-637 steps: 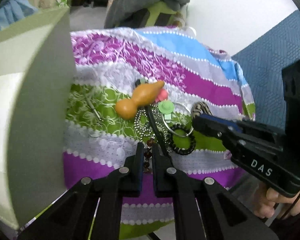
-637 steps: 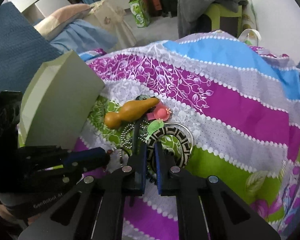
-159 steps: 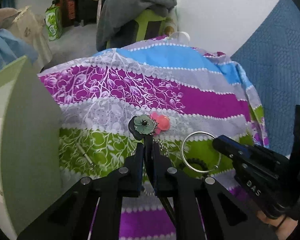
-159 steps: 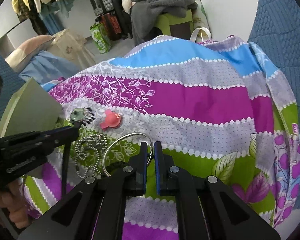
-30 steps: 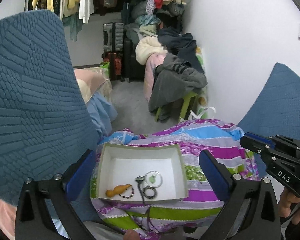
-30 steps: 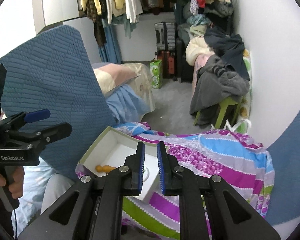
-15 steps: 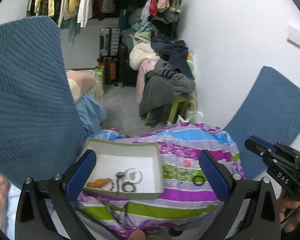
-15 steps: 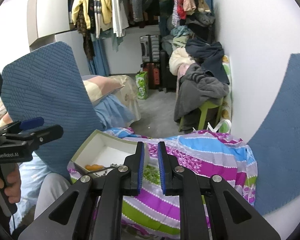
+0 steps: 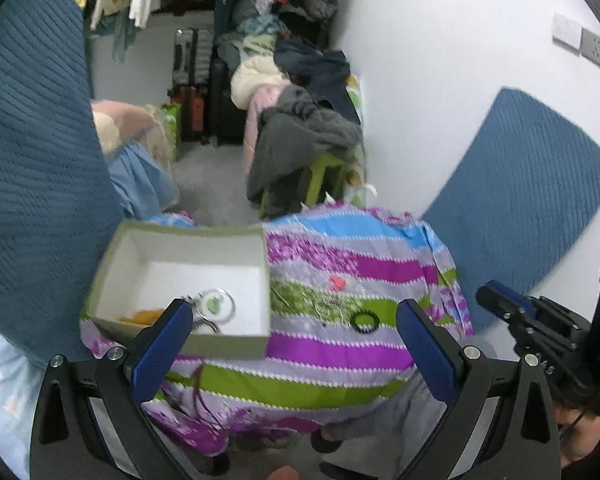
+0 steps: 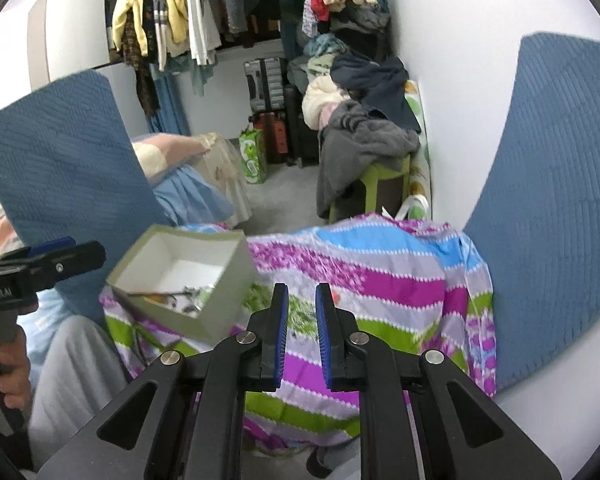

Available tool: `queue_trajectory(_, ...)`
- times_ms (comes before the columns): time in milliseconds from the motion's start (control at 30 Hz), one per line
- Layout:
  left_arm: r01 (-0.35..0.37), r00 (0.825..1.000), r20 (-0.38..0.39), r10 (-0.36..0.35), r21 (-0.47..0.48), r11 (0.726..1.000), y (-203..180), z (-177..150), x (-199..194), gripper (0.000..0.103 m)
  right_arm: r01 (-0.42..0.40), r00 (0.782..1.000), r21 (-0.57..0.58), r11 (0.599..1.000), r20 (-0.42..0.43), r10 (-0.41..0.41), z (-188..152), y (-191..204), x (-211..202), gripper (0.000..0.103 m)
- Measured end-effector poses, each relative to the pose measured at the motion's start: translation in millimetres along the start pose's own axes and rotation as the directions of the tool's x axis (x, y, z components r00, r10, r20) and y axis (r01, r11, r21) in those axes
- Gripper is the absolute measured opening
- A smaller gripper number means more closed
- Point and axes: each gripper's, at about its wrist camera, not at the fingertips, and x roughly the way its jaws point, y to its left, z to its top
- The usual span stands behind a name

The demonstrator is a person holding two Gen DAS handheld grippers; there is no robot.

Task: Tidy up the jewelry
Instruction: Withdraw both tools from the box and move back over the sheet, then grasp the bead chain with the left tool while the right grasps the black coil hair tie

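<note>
A grey-green box with a white inside sits at the left end of a striped cloth. In it lie a silver ring with a green flower and an orange piece. A pink flower, a silver chain and a black ring lie on the cloth. My left gripper is wide open and empty, held high above the cloth. My right gripper is slightly open and empty, also high; the box lies to its left.
Blue quilted cushions stand on both sides of the cloth. A green stool piled with grey clothes, suitcases and hanging clothes fill the room behind. The person's grey-clad legs are below the cloth.
Both grippers have kept pulling back and up from the cloth. The right gripper's jaws have parted a little. The left gripper stays wide open.
</note>
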Motion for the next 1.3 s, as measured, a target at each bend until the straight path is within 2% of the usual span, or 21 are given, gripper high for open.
queue_trajectory(300, 0.049, 0.997, -0.056, -0.046, 0.054, 0.997, -25, -26, 44, 0.101, -0.006, 1.0, 0.017, 1.0, -0.028, 0.006, -41, -14, 31, 0.012)
queue_trajectory(533, 0.072, 0.992, -0.104, -0.069, 0.033, 0.997, -31, -32, 89, 0.095, -0.003, 1.0, 0.022, 1.0, -0.031, 0.003, -55, -30, 62, 0.012)
queue_trajectory(600, 0.078, 0.99, -0.119, -0.073, 0.033, 0.996, -35, -32, 103, 0.088, -0.007, 0.999, 0.027, 1.0, -0.039, 0.008, -57, -35, 72, 0.012)
queue_trajectory(667, 0.084, 0.988, -0.135, -0.08, 0.025, 0.996, -37, -34, 117, 0.088, -0.009, 0.999, 0.037, 0.999, -0.044, 0.011, -59, -41, 81, 0.012)
queue_trajectory(767, 0.096, 0.983, -0.159, -0.092, 0.012, 0.995, -38, -35, 138, 0.081, -0.012, 0.999, 0.043, 0.999, -0.042, 0.014, -65, -49, 96, 0.012)
queue_trajectory(867, 0.098, 0.979, -0.183, -0.093, 0.015, 0.995, -42, -35, 160, 0.074, -0.011, 0.996, 0.054, 0.998, -0.085, 0.015, -71, -57, 119, 0.012)
queue_trajectory(933, 0.11, 0.973, -0.204, -0.106, 0.01, 0.994, -44, -36, 178, 0.074, -0.014, 0.994, 0.054, 0.998, -0.108, 0.02, -72, -61, 131, 0.012)
queue_trajectory(1000, 0.117, 0.968, -0.222, -0.113, 0.003, 0.993, -44, -37, 196, 0.066, -0.027, 0.991, 0.05, 0.998, -0.131, 0.034, -73, -65, 145, 0.012)
queue_trajectory(1100, 0.114, 0.963, -0.248, -0.11, 0.002, 0.993, -45, -39, 219, 0.063, -0.05, 0.987, 0.05, 0.997, -0.153, 0.057, -74, -72, 162, 0.012)
queue_trajectory(1133, 0.115, 0.961, -0.255, -0.11, 0.002, 0.993, -45, -40, 228, 0.063, -0.053, 0.985, 0.049, 0.997, -0.159, 0.06, -74, -74, 166, 0.013)
queue_trajectory(1200, 0.116, 0.957, -0.269, -0.112, 0.0, 0.993, -46, -43, 241, 0.063, -0.061, 0.983, 0.048, 0.997, -0.169, 0.069, -75, -77, 176, 0.024)
queue_trajectory(1233, 0.12, 0.954, -0.277, -0.117, -0.006, 0.993, -45, -45, 249, 0.062, -0.066, 0.981, 0.043, 0.997, -0.178, 0.072, -75, -78, 181, 0.026)
queue_trajectory(1300, 0.118, 0.947, -0.298, -0.118, -0.019, 0.993, -43, -48, 265, 0.052, -0.069, 0.978, 0.017, 0.997, -0.197, 0.071, -77, -79, 195, 0.026)
